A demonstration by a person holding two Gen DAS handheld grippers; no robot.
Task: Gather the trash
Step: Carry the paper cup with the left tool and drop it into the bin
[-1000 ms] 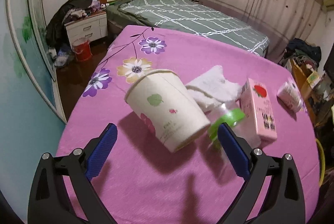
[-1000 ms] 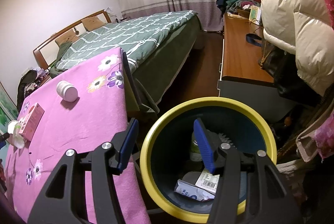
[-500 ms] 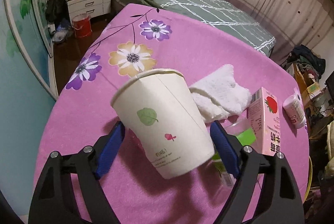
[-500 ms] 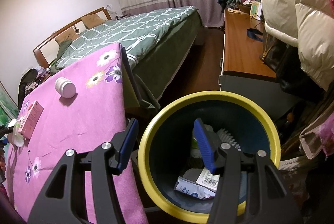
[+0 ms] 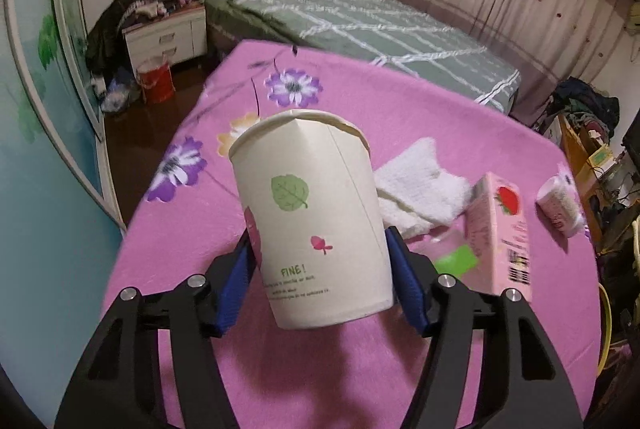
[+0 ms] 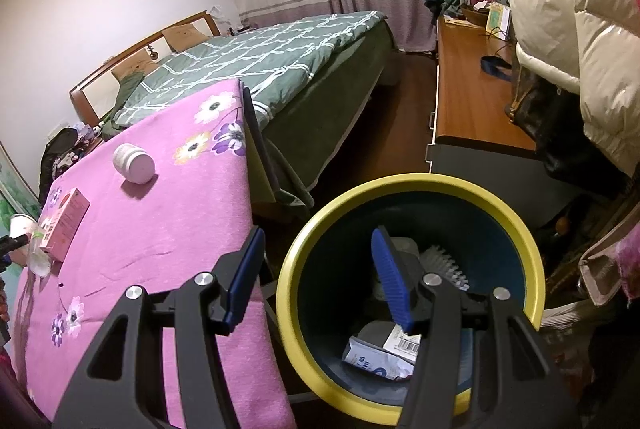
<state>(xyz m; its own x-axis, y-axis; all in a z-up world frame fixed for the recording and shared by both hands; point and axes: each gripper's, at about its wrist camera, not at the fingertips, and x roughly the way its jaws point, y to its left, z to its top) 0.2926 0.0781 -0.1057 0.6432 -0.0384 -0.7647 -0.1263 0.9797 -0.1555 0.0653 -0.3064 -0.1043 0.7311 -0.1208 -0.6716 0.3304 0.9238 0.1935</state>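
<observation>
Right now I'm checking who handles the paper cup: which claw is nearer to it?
Left. The left claw has just been closing around the paper cup. The right claw hangs open over the bin's yellow rim, away from it.

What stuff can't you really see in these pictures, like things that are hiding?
- Inside of the paper cup: left wrist view, its mouth faces away.
- Clear green-labelled container: left wrist view, mostly hidden behind the cup, the left tongs and the pink carton.
- Bottom of the yellow-rimmed bin: right wrist view, partly blocked by the right tongs.
- Carton's small print: left wrist view, too blurred to read.
</observation>
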